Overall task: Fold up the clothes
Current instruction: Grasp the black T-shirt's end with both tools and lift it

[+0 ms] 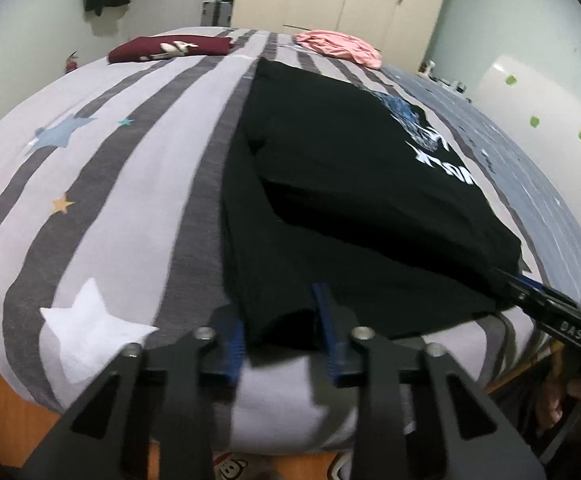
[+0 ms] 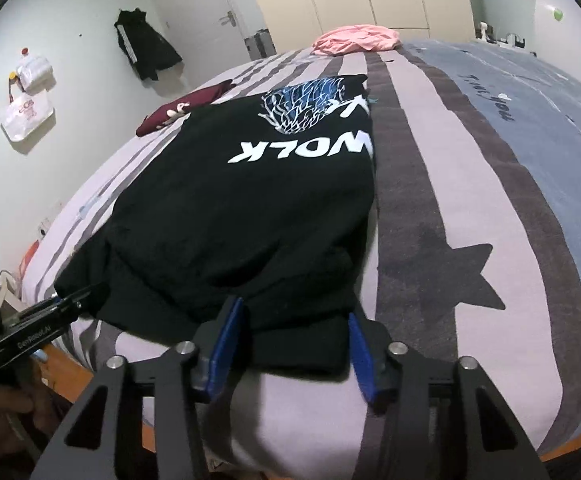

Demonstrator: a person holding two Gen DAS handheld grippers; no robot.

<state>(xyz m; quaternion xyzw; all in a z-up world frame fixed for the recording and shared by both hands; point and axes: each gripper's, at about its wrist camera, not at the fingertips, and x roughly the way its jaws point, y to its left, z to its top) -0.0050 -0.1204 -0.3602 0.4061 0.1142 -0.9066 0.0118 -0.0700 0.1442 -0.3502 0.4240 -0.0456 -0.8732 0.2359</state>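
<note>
I have the black T-shirt lying on the striped bed, already narrowed by side folds into a long strip running straight away from both claws, print facing up at the far end. My left claw stands with its blue fingers apart, the near hem corner of the shirt sitting between them; my right claw is likewise spread, straddling the other near corner. I judge neither has bitten down yet, so the step in hand is taking hold of the bottom hem. Next I would need to close both claws on all the layers at once, then lift and carry the hem forward toward the print, keeping the two corners level so the fold lands square. How many layers lie between the fingers I cannot make out: the cloth is black on black and the left view is blurred. The collar end is out of sight. Far ahead sit a maroon folded garment and a pink garment.
</note>
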